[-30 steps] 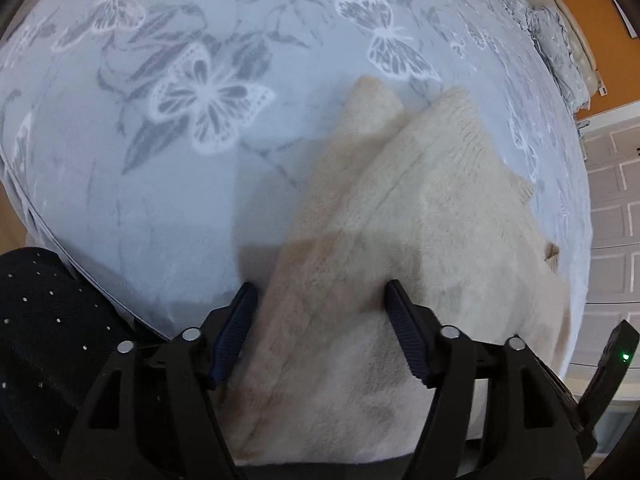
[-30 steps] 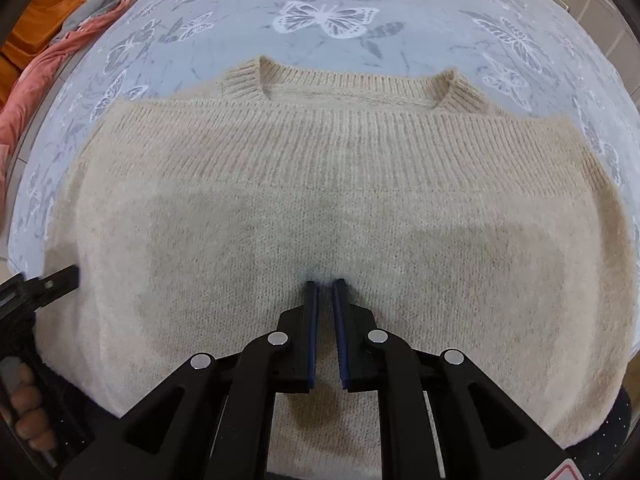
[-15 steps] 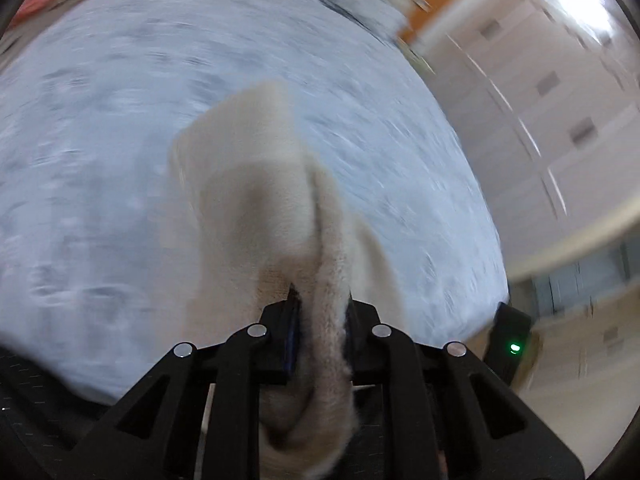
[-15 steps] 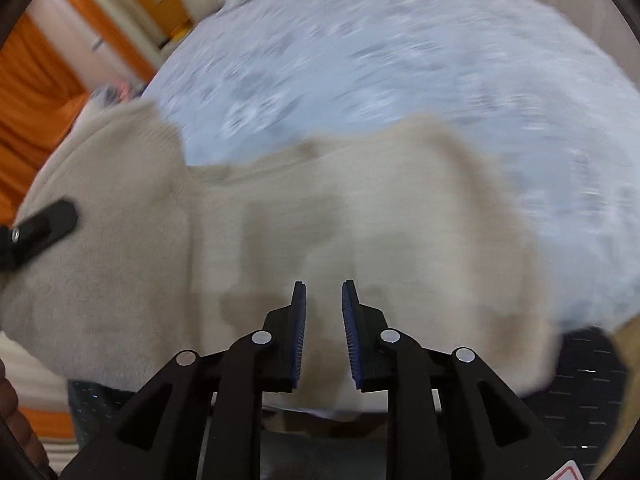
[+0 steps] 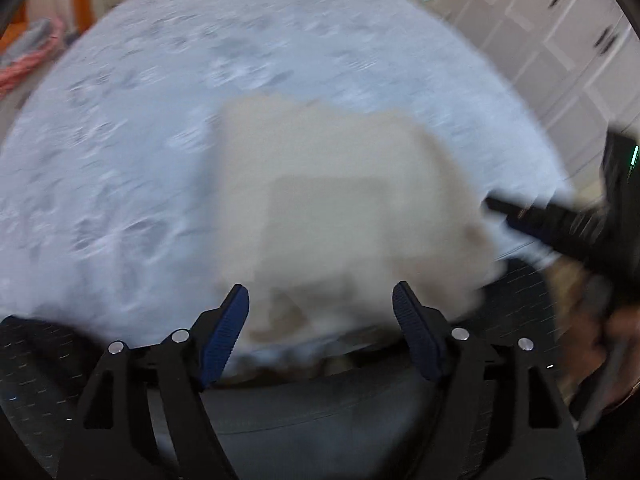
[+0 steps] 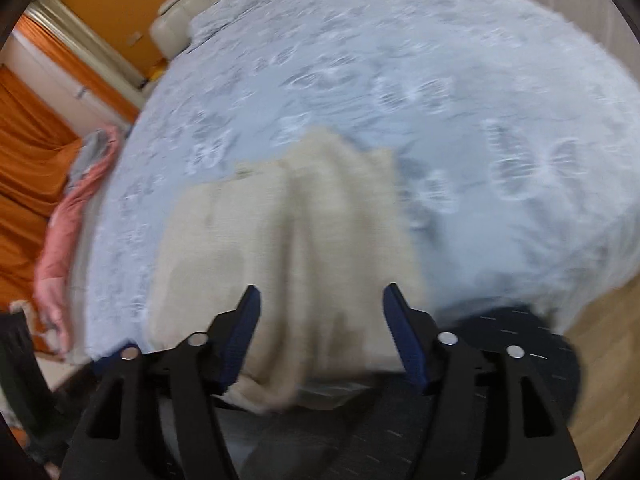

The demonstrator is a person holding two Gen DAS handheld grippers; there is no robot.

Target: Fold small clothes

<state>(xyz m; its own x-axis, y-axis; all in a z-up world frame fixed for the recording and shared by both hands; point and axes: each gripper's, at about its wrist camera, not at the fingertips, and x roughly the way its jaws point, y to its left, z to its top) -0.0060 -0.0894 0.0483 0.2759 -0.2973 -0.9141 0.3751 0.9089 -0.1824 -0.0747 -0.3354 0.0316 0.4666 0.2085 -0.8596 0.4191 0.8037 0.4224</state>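
Although both views are blurred, the essentials can be read: a cream knitted sweater (image 6: 280,248) lies folded into a compact, roughly rectangular bundle on the near part of a bed with a pale blue butterfly-print cover (image 6: 460,100), its near edge at or slightly over the edge of the bed. The left gripper (image 5: 320,312) has its jaws spread wide with nothing between them, poised just above the near edge of the sweater (image 5: 340,200). The right gripper (image 6: 320,312) is likewise spread wide and empty, above the same near edge; in the left view it appears as a dark shape at the right (image 5: 560,220), its tip close to the bundle's right side, though contact cannot be confirmed. A pink garment (image 6: 68,220) lies at the far left edge of the bed, well apart from the work. Assessment: the knit is soft, light and thick, with no stiffness; it will sag and unfold if lifted at one point, and the layers may slide over each other. Loose yarn can snag on the ribbed pads. Recommended hold is at the two near corners, pinching through all layers, one gripper each, keeping the bundle level. The fold looks largely done, though edges are uneven; a final half-fold or squaring-up appears to remain.
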